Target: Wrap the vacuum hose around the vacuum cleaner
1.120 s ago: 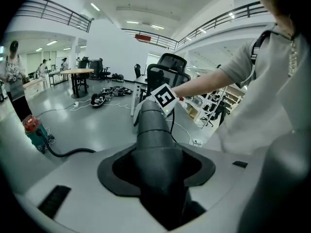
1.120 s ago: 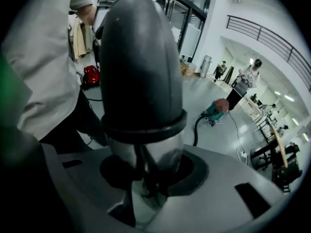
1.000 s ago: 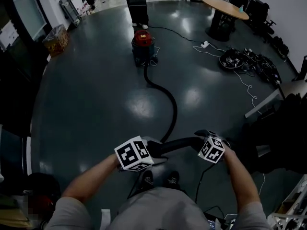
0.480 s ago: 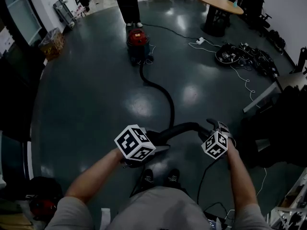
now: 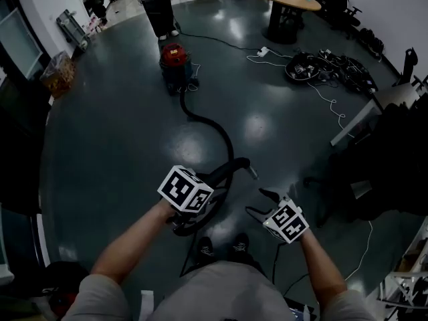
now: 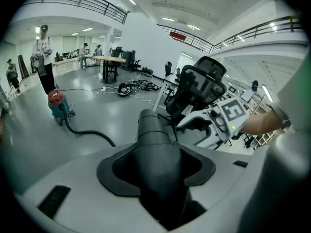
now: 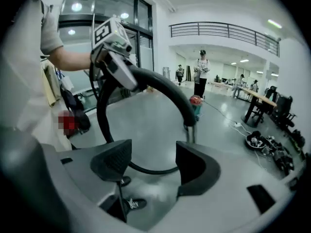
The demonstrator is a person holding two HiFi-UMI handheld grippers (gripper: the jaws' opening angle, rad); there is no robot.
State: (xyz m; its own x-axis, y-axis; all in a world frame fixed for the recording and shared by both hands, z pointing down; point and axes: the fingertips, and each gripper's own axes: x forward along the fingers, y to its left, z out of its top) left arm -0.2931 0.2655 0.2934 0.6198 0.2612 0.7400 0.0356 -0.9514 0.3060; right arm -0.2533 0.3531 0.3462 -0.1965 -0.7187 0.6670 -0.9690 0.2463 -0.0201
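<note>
Right gripper's (image 5: 262,202) jaws just spread empty; left gripper's (image 5: 208,201) pinch the curved black hose (image 6: 155,130).

Hose (image 5: 212,127) lies between vacuum cleaner (image 5: 174,62) and left gripper (image 5: 210,182).

**What We Cannot See**

Seen from the head, the marker cube (image 5: 185,189) covers the jaws of the left tool (image 6: 158,174), and the hose (image 5: 231,154) runs out of sight beneath it. The top edge cuts off the person (image 5: 159,12) beside the vacuum cleaner (image 5: 175,62).

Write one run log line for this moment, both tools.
left tool: shut on vacuum hose | right tool: jaws just opened, empty | vacuum cleaner: hose not wrapped
</note>
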